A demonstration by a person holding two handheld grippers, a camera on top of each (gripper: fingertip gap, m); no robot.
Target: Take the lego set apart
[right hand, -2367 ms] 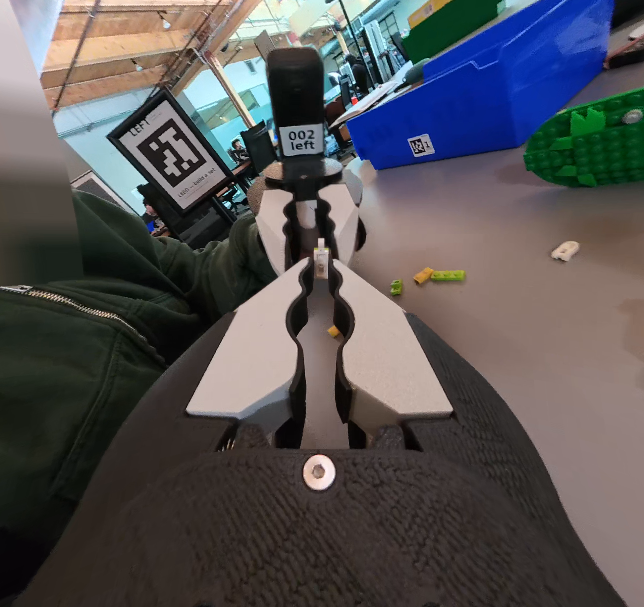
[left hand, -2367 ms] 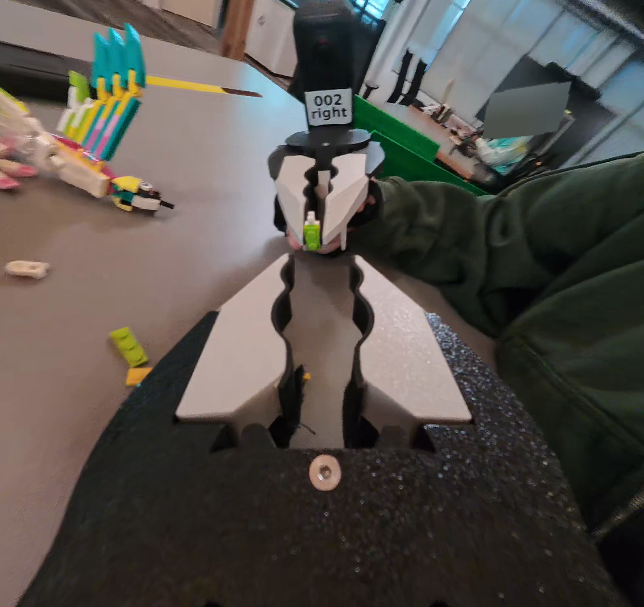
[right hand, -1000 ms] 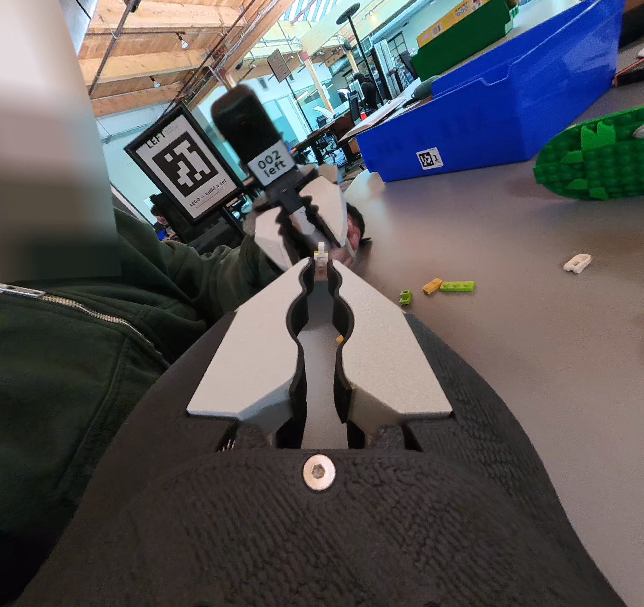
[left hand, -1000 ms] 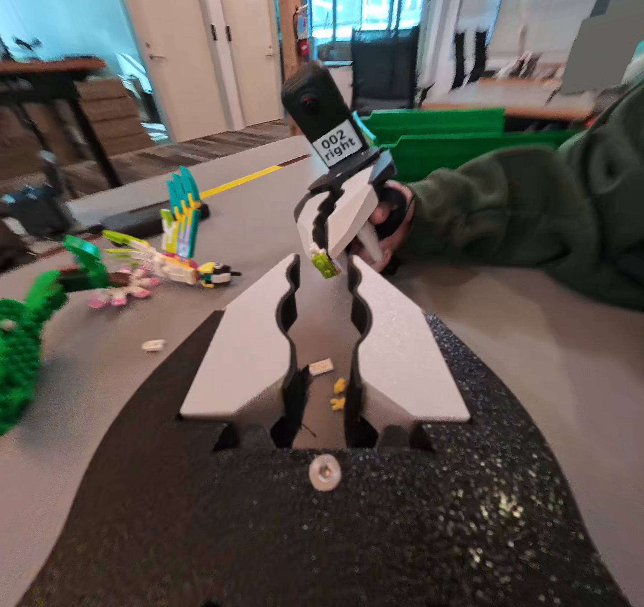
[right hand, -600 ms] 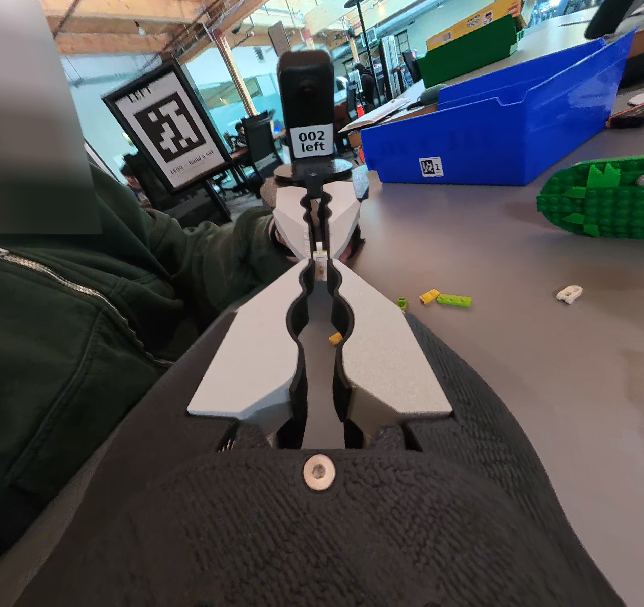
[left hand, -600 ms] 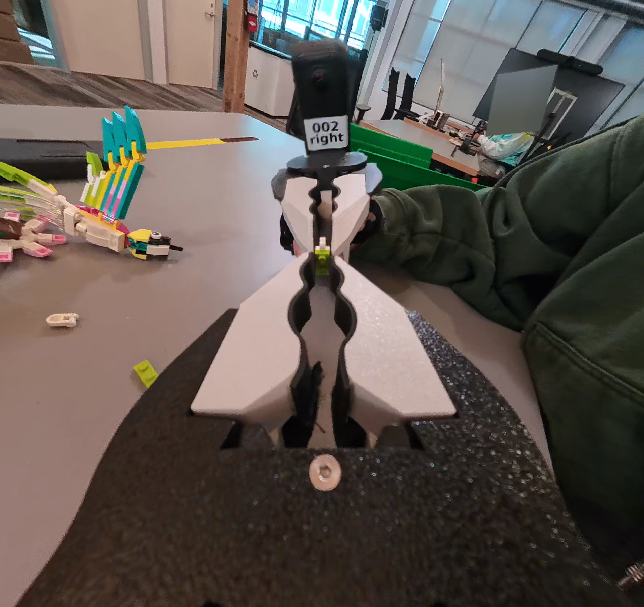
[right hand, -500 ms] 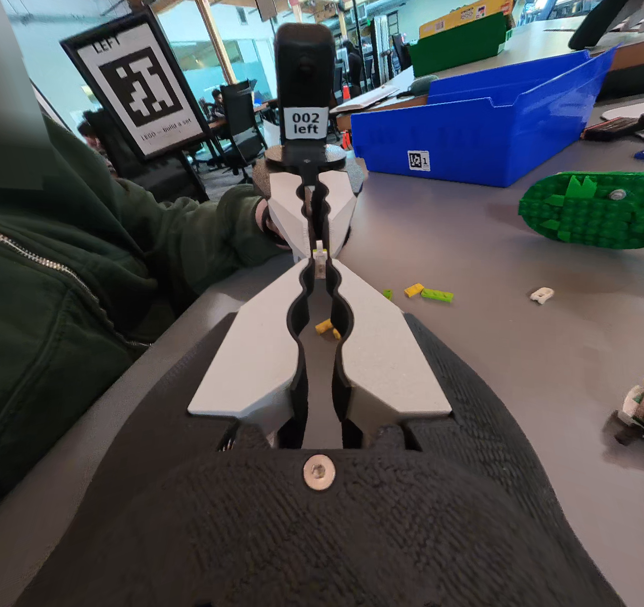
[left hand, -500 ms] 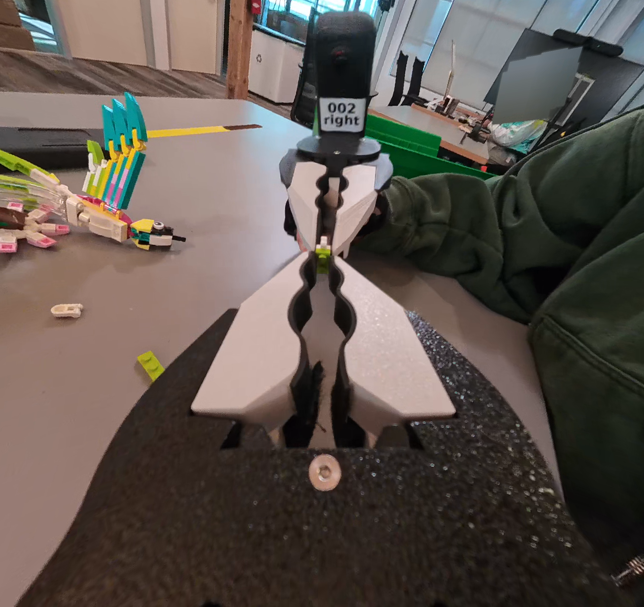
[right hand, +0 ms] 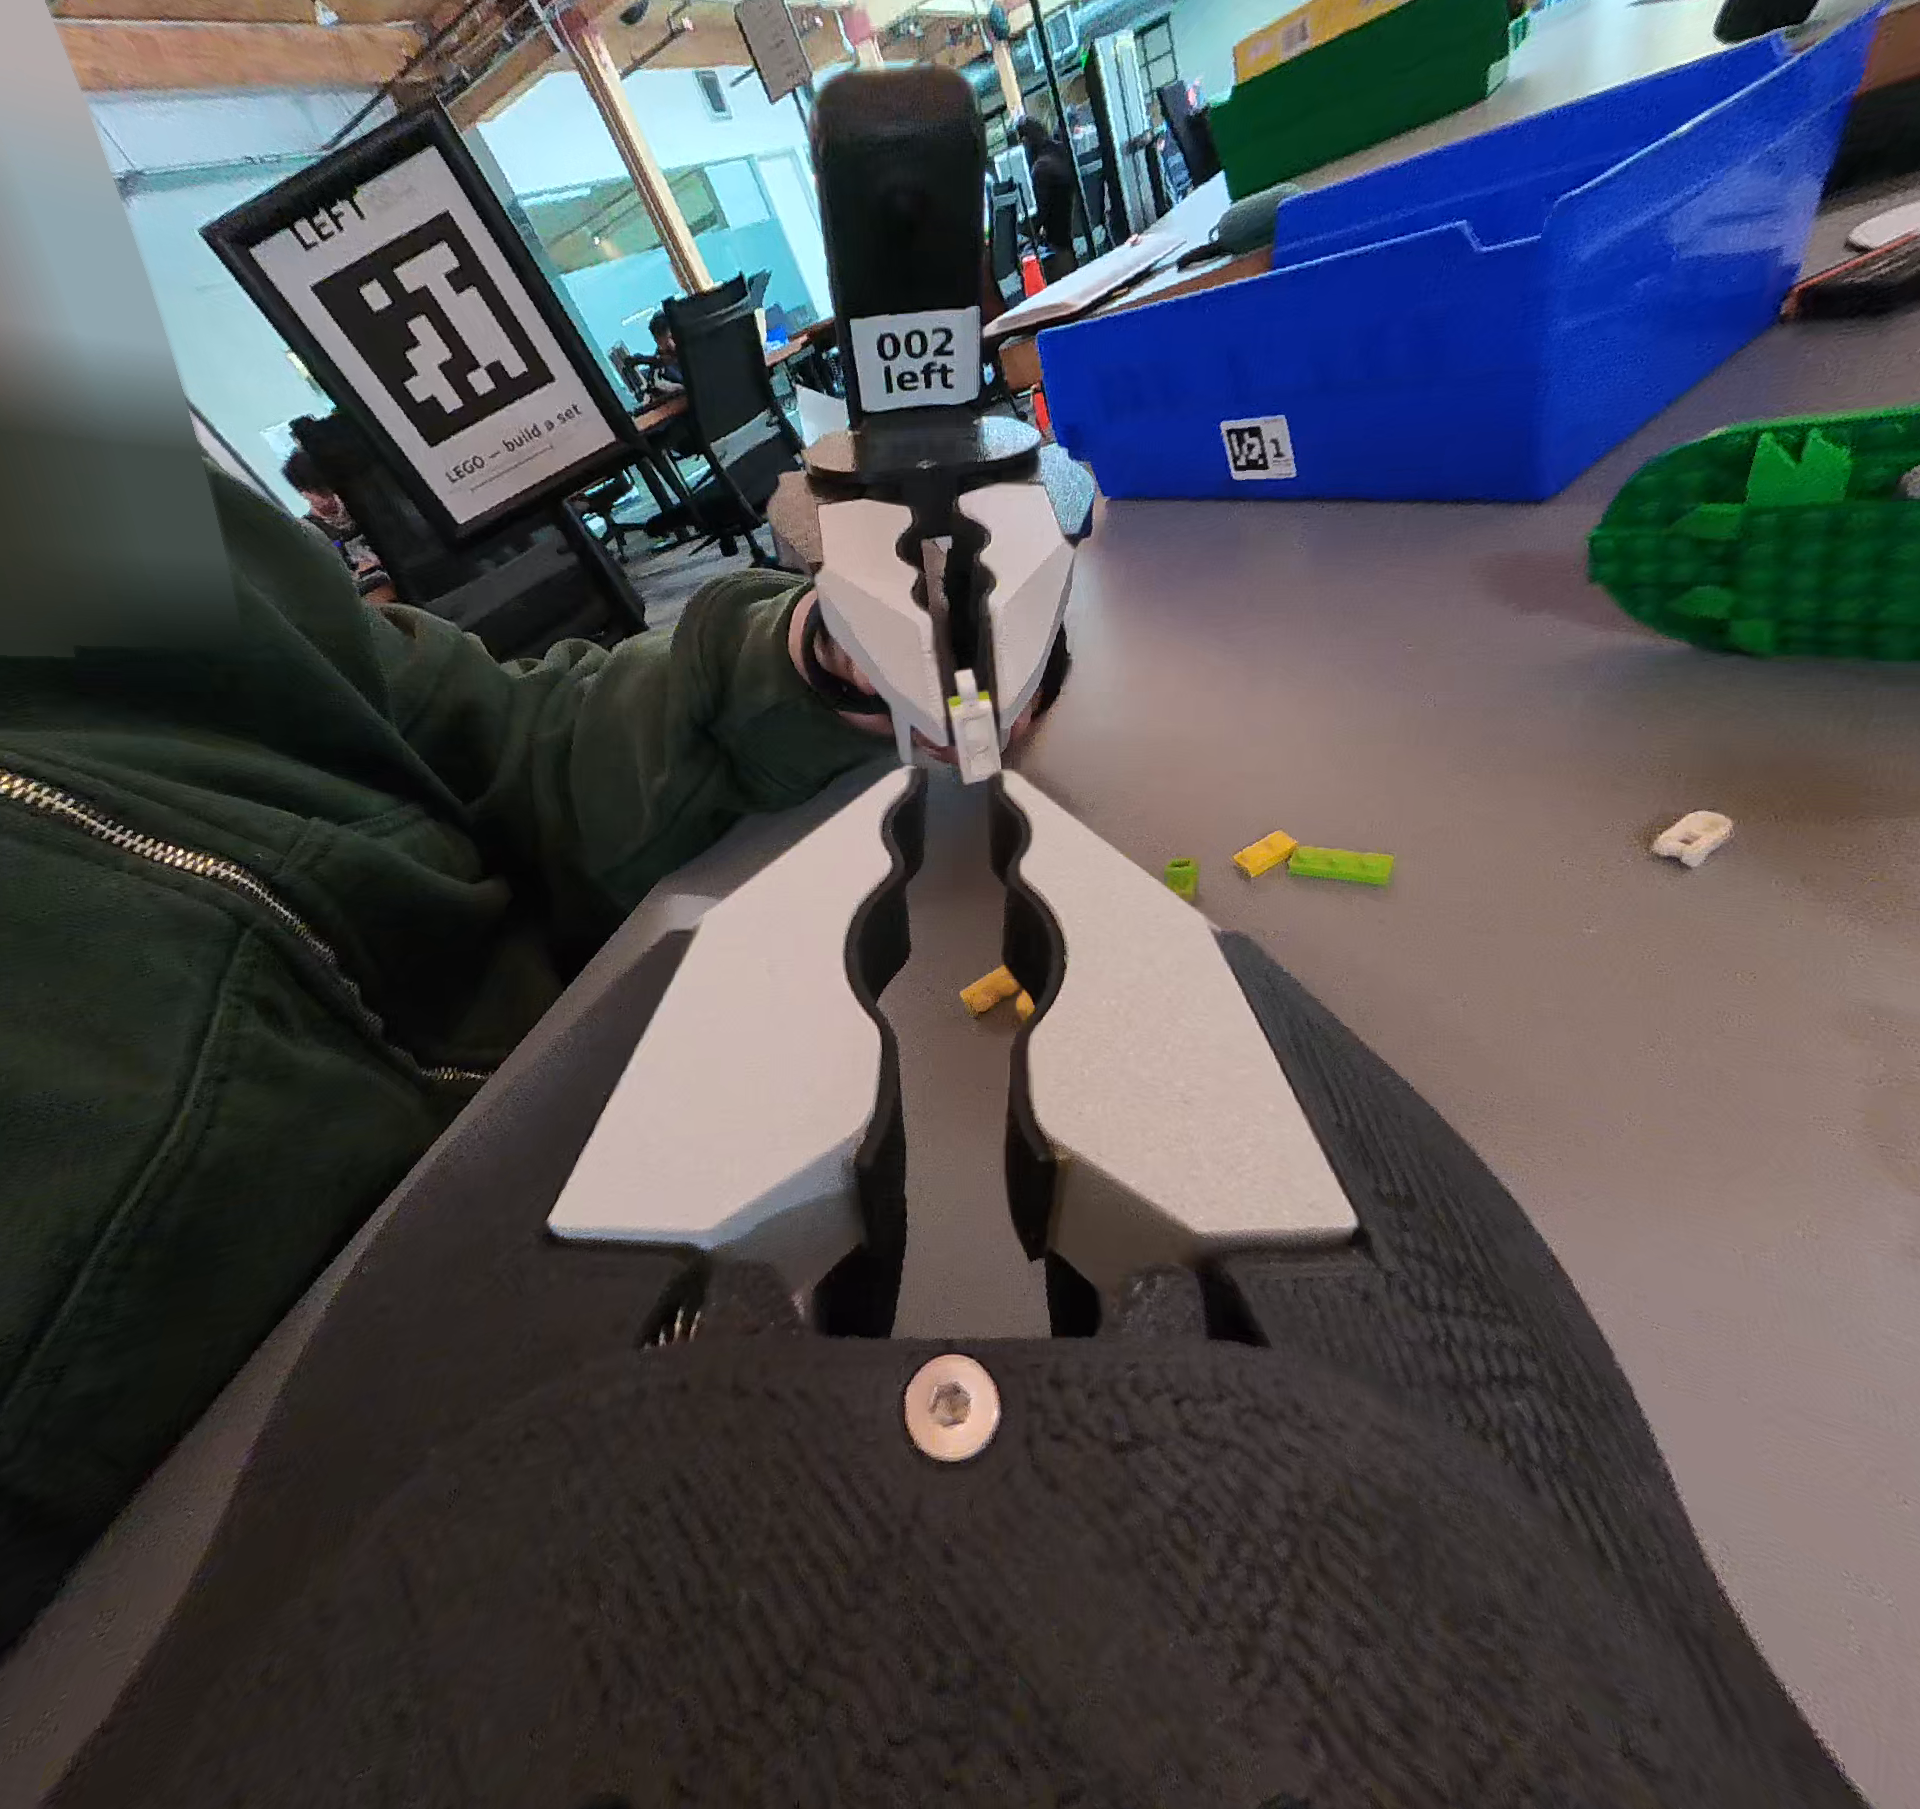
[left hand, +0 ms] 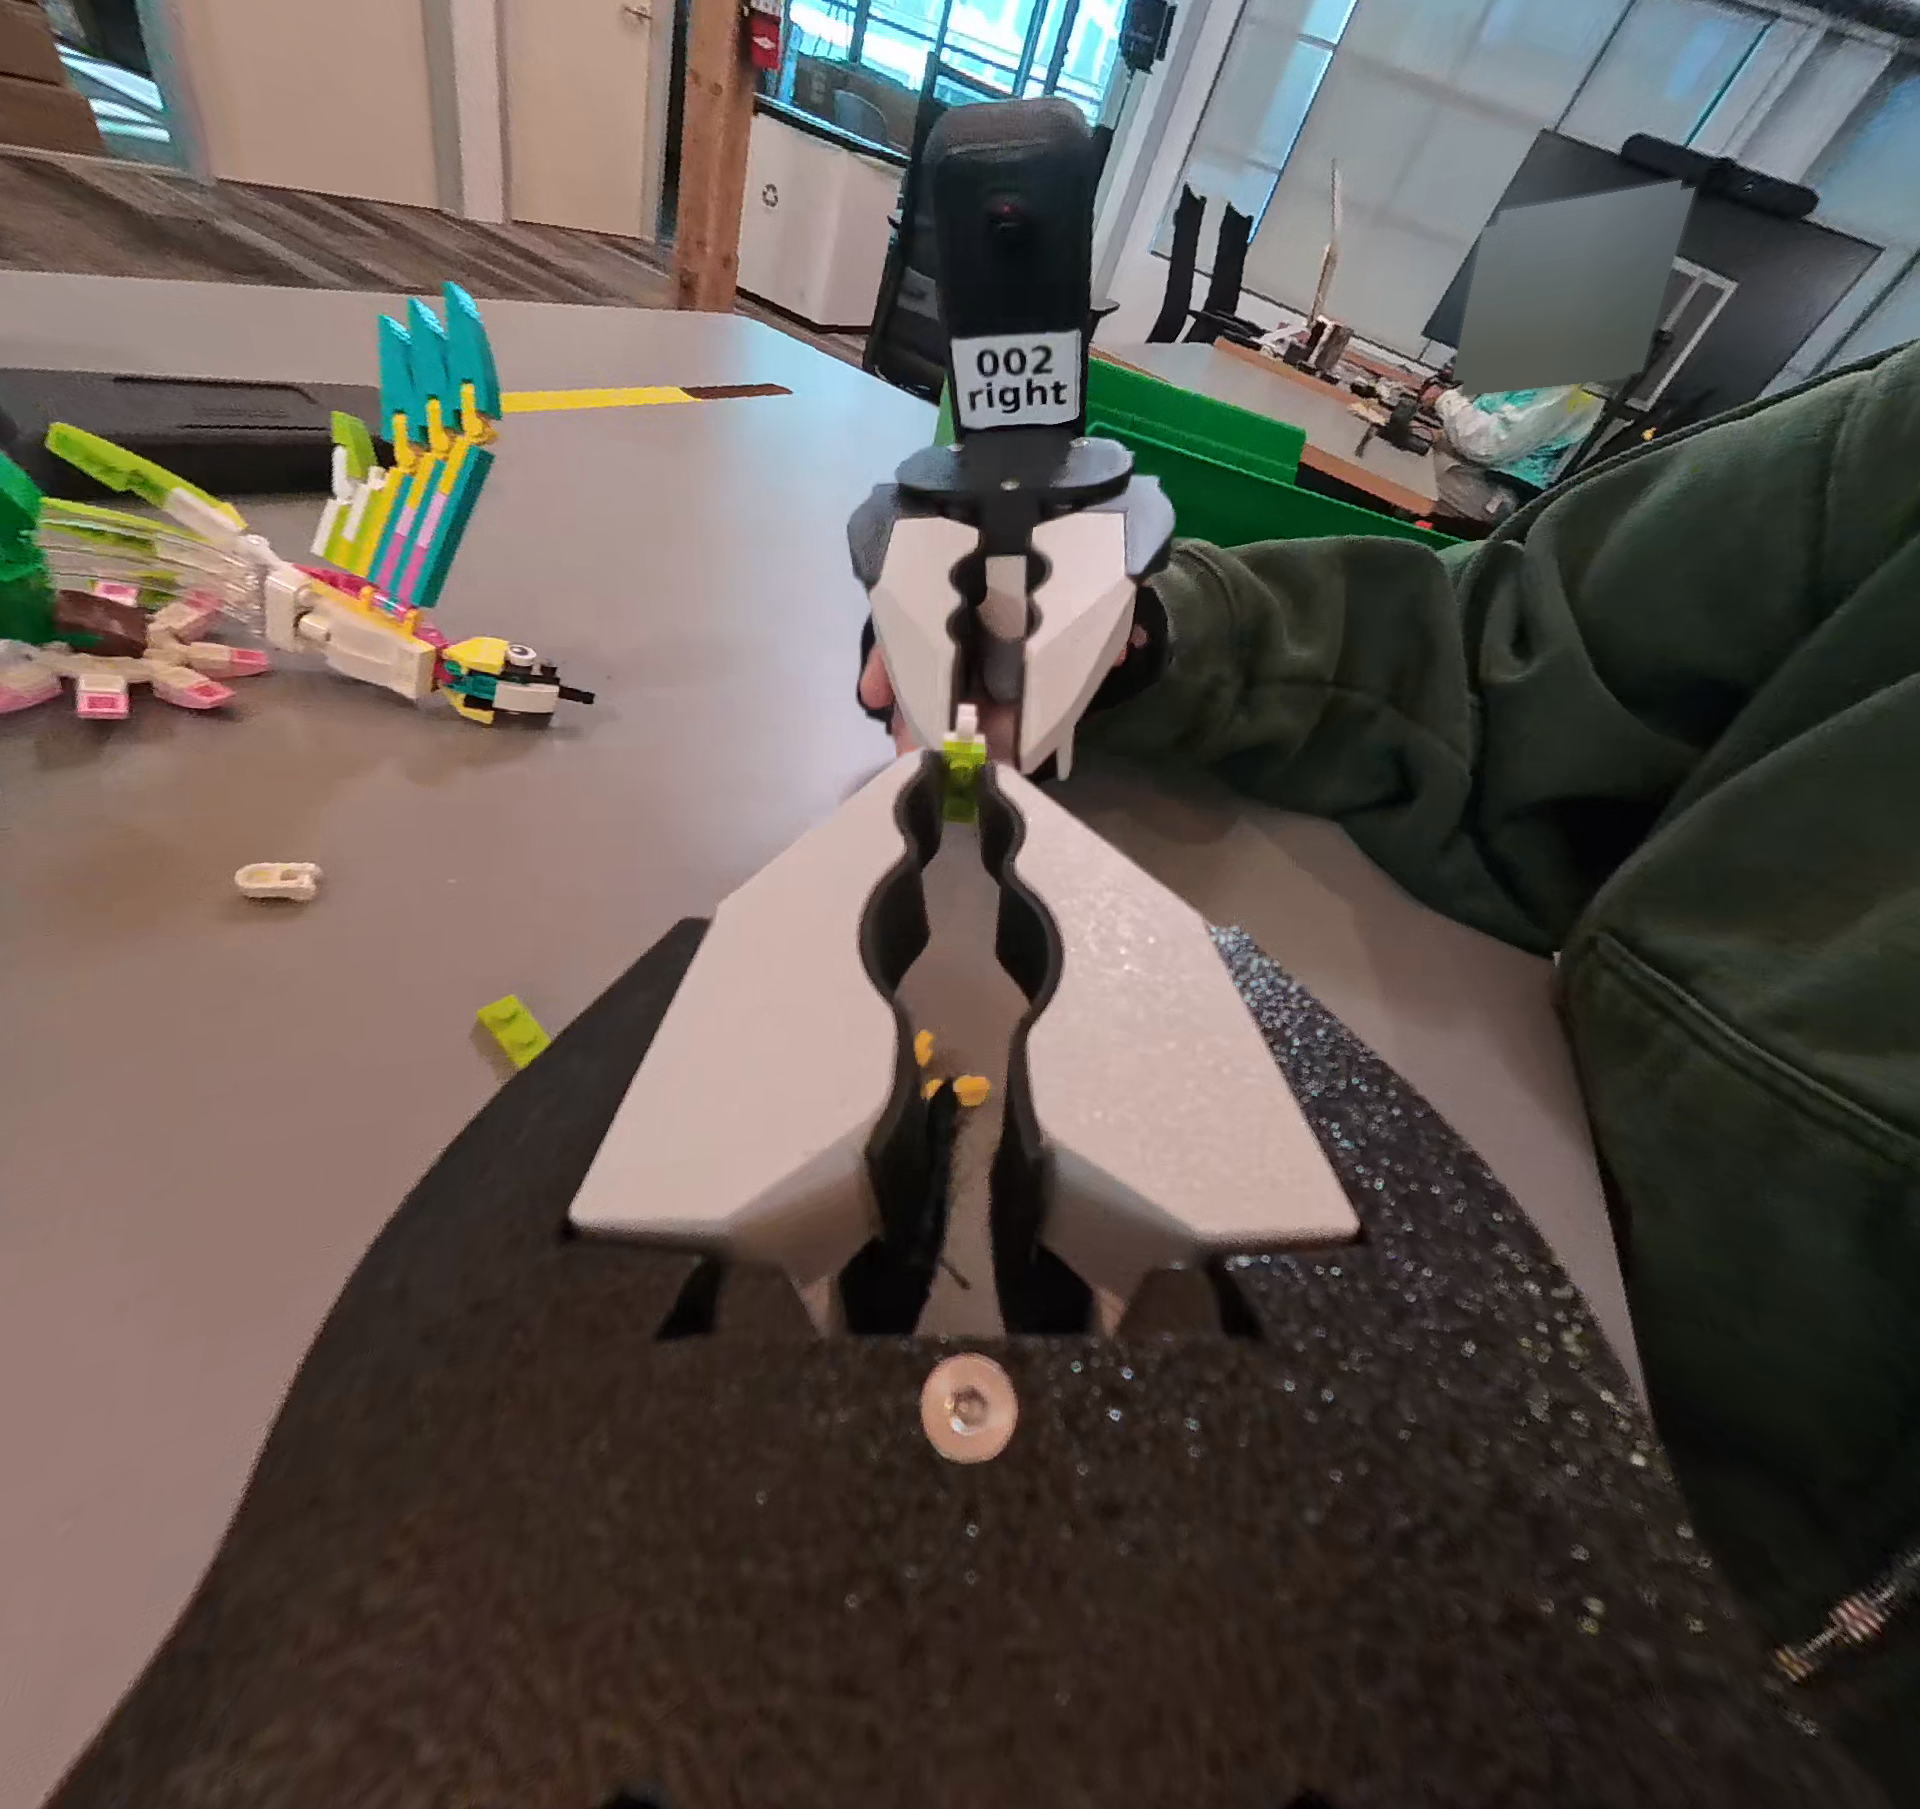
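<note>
My left gripper (left hand: 958,772) is shut on a small lime brick (left hand: 961,788) that has a white piece (left hand: 968,723) stuck on its far end, held above the grey table. My right gripper (right hand: 958,780) faces it tip to tip. Its jaws stand a little apart, wider than the white piece (right hand: 974,736), which sits just beyond them in the left gripper (right hand: 961,731). The colourful lego bird (left hand: 405,616) lies on the table at the left. A green studded base (right hand: 1766,554) lies at the far right.
Loose pieces lie on the table: a white one (left hand: 278,879), a lime plate (left hand: 511,1030), yellow bits (right hand: 992,990), and lime and yellow plates (right hand: 1340,866). A blue bin (right hand: 1455,357) stands behind, with green bins (left hand: 1226,471) and a framed sign (right hand: 436,325). A person's green sleeves (left hand: 1558,720) lie on the table. My two grippers' fingertips are within a few centimetres of each other. The colourful lego bird (left hand: 405,616) is about equally far from each gripper, around 20 cm. The green studded base (right hand: 1766,554) is about equally far from each gripper, around 20 cm.
The two grippers came together tip to tip. The left gripper closed on the lime brick that the right one held. The right jaws have now parted slightly from it.
</note>
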